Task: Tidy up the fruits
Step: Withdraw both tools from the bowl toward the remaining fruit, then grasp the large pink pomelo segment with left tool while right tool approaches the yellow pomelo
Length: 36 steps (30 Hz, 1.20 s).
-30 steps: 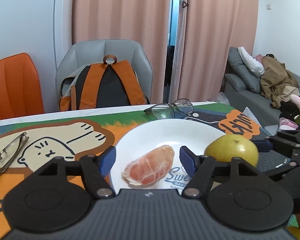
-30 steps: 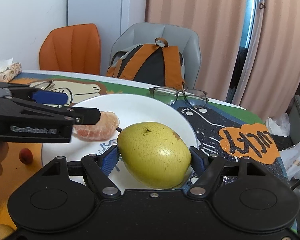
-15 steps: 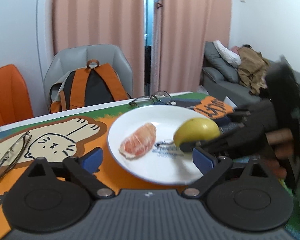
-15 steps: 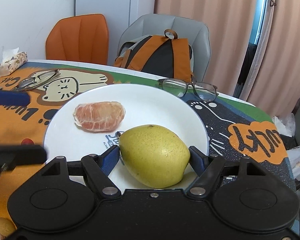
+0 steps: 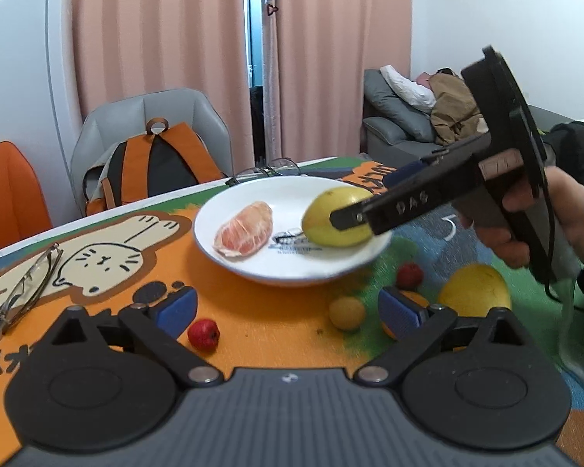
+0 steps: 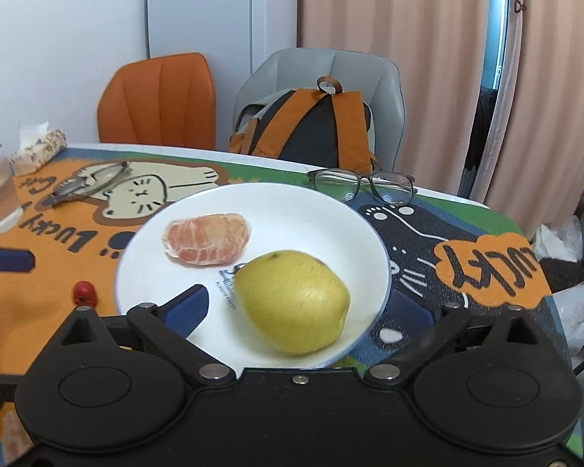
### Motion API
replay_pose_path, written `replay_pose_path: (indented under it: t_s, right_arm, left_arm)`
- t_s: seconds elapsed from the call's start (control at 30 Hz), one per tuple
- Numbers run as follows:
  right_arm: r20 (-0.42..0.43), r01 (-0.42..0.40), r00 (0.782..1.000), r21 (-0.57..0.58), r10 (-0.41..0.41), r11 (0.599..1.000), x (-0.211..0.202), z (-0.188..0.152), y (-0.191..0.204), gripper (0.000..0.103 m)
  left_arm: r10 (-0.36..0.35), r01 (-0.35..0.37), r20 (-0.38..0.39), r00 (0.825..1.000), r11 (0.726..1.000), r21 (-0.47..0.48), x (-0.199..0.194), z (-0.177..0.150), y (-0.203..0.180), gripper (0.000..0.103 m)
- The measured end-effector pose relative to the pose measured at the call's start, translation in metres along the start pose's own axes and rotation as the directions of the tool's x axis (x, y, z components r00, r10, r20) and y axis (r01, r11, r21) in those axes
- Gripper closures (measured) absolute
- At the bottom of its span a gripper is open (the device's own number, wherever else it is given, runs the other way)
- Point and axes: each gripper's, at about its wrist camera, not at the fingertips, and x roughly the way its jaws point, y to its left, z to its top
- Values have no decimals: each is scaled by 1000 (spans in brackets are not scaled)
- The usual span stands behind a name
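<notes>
Right gripper — off the pear

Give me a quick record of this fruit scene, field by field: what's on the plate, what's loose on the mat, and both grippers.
plate: white, on the cartoon mat
on plate: peeled orange, yellow-green pear
loose on mat: red berry, small yellow fruit, large yellow fruit
left gripper: open, holding nothing
right gripper: open, fingers either side of the pear

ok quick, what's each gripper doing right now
left gripper: open, holding nothing.
right gripper: open, round yellow-green pear lies loose between its fingers.
</notes>
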Motion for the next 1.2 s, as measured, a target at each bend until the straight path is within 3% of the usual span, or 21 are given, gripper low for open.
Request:
replay_pose_path:
  t_s: [0.5,1.2]
  right_arm:
    - [64,-73,995,15,72,997,-65,-35,17,0]
    - [9,-73,997,18,72,997,-77,-79,30,0]
  left_arm:
    - [-64,64,-56,996,998,3,-26,-36,-18,4]
    - [-130,137,-114,985,989,55,-43,-69,-40,4]
